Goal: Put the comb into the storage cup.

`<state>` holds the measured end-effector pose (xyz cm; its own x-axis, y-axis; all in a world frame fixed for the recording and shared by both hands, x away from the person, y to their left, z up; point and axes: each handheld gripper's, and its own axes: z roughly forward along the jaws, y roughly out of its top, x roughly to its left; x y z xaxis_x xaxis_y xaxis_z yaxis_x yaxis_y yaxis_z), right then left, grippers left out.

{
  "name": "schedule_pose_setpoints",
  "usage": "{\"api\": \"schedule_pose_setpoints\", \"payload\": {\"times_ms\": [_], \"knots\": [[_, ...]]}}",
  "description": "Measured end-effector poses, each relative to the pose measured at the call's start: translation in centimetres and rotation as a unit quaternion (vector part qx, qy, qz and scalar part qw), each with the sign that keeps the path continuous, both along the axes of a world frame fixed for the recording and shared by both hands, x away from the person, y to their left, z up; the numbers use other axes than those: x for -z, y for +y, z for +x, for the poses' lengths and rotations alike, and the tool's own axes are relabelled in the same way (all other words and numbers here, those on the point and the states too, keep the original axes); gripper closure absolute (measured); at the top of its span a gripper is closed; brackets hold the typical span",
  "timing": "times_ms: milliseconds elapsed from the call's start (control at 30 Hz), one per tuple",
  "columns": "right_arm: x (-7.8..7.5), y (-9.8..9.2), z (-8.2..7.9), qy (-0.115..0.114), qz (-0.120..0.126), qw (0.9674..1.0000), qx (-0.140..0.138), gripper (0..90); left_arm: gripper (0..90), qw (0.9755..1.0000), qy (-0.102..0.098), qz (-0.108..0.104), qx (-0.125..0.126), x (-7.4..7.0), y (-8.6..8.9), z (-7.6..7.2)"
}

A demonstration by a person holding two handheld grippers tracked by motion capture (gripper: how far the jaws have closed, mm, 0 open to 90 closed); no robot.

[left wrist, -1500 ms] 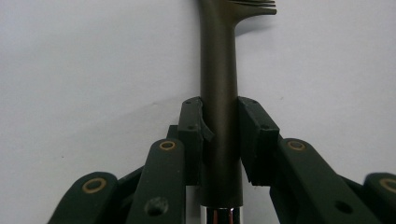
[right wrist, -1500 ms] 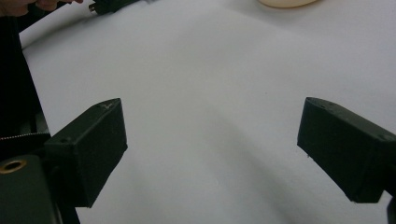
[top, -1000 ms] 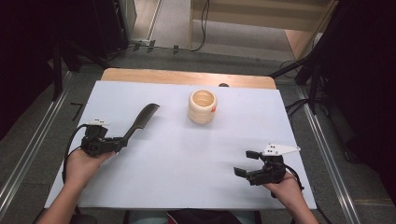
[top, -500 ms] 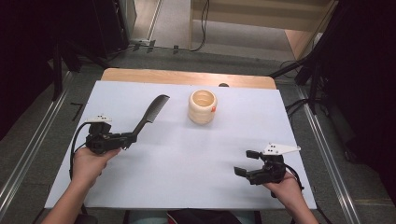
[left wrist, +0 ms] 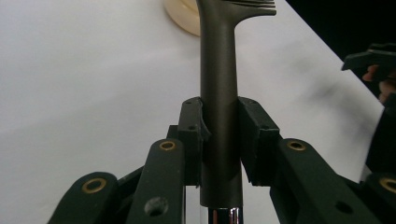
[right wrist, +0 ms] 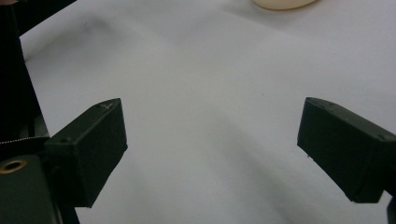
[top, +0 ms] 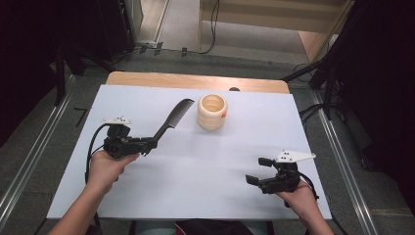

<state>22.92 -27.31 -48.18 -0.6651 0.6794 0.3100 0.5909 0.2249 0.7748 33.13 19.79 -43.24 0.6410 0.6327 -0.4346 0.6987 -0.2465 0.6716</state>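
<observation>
Nearest the person, the right gripper [top: 258,172] rests low on the white table [top: 205,171] with its jaws spread wide and nothing between them, well apart from everything else. Farther in on the left, the left gripper [top: 147,143] is clamped on the handle of a dark comb [top: 171,117], whose long axis slants up and away toward the cream ribbed cup [top: 212,111]. The comb's toothed end lies just beside the cup's left side, so the left hand is much the nearer one, and I judge the coming move carries the comb tip rightward over the cup's open mouth.
</observation>
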Motion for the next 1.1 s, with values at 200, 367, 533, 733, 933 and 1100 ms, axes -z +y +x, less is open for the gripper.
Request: {"api": "schedule_pose_setpoints", "payload": {"times_ms": [200,367,533,733,933,1100], "knots": [[0.0,0.0,0.0,-0.001,0.001,1.0000,0.001,6.6,73.0,0.9996,0.019,-0.014,0.018,-0.1,-1.3,0.3],[0.0,0.1,-0.1,-0.006,0.002,1.0000,0.000,6.7,73.0,0.9986,0.032,-0.029,0.029,0.0,-2.4,0.4],[-0.1,0.1,-0.1,-0.007,0.002,1.0000,0.000,6.7,73.0,0.9978,0.036,-0.037,0.041,-0.2,-3.5,0.5],[-0.1,0.3,-0.1,-0.002,0.000,1.0000,-0.001,6.6,73.0,0.9967,0.039,-0.046,0.055,-0.4,-5.1,0.7],[-0.2,0.1,-0.1,-0.003,0.001,1.0000,0.004,6.6,72.9,0.9955,0.045,-0.050,0.067,-0.4,-6.7,0.8],[-0.4,0.1,-0.2,-0.004,0.003,1.0000,0.008,6.6,72.9,0.9947,0.049,-0.053,0.073,-0.1,-8.1,0.8]]}}
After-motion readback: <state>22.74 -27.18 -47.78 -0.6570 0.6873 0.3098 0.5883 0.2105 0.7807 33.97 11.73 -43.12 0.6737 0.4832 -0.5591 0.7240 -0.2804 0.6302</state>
